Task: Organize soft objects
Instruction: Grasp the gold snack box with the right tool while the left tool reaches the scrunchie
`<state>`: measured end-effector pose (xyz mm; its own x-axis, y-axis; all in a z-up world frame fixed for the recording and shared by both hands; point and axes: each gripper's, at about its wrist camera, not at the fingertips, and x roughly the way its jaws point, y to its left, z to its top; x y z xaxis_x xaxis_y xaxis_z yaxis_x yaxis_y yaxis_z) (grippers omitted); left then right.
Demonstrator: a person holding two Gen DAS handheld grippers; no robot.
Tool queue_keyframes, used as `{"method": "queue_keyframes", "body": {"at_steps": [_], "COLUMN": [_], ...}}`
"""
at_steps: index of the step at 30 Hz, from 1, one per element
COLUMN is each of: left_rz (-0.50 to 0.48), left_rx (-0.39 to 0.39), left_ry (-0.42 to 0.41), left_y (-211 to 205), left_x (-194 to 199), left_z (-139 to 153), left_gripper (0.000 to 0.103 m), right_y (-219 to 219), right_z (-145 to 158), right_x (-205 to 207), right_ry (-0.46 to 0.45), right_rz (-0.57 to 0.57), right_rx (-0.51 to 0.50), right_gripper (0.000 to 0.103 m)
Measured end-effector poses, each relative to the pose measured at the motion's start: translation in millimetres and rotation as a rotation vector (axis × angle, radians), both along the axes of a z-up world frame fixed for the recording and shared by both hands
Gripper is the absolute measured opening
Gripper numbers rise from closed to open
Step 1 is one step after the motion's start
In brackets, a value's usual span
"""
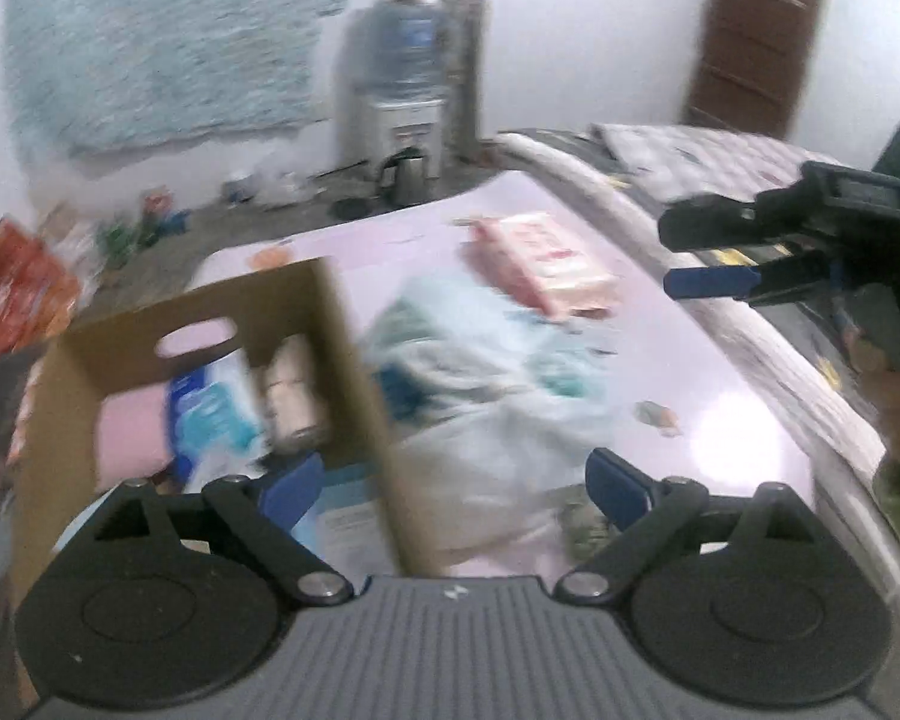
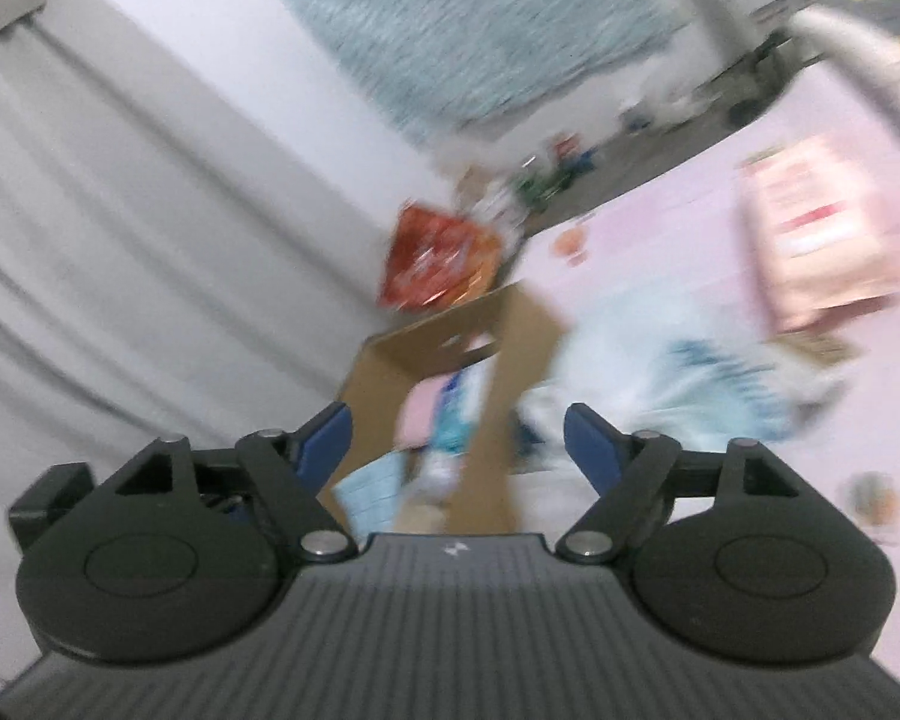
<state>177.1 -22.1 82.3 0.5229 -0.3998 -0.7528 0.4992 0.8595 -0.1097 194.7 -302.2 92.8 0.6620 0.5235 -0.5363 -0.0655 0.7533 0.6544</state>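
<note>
Cardboard box (image 1: 354, 360) holds soft packs (blurred); left gripper (image 1: 456, 480) and right gripper (image 2: 456, 438) both gape wide, holding nothing.

The left tongs (image 1: 456, 486) stand wide open with nothing between them, above the right wall of a cardboard box (image 1: 354, 396). Inside the box lie a blue-and-white pack (image 1: 216, 414) and a beige roll (image 1: 291, 396). At 12 o'clock on the pink table (image 1: 732, 420) lies a pink pack (image 1: 546, 267); a pale cloth (image 1: 492, 396) sits below it. The right tongs (image 1: 678, 255) hover open at 2 o'clock.
</note>
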Motion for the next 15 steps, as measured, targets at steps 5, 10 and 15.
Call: {"method": "queue_keyframes", "body": {"at_steps": [5, 10, 15], "left_rz": [-0.121, -0.165, -0.149], "left_rx": [0.030, -0.004, 0.030], "left_ry": [-0.009, 0.013, -0.012], "left_y": [-58.9, -108.6, -152.2], "left_x": [-24.4, -53.5, -76.2], "left_z": [-3.5, -21.2, -55.0], "left_gripper": [0.095, 0.095, 0.095], "right_y": [-47.9, -66.3, -77.2], "right_z": [-29.6, -66.8, -89.0], "right_x": [-20.6, -26.0, -13.2], "right_ry": [0.034, 0.049, 0.066], "right_rz": [-0.064, -0.081, -0.063], "right_rx": [-0.051, -0.117, -0.126], "right_gripper": [0.080, 0.080, 0.080]}}
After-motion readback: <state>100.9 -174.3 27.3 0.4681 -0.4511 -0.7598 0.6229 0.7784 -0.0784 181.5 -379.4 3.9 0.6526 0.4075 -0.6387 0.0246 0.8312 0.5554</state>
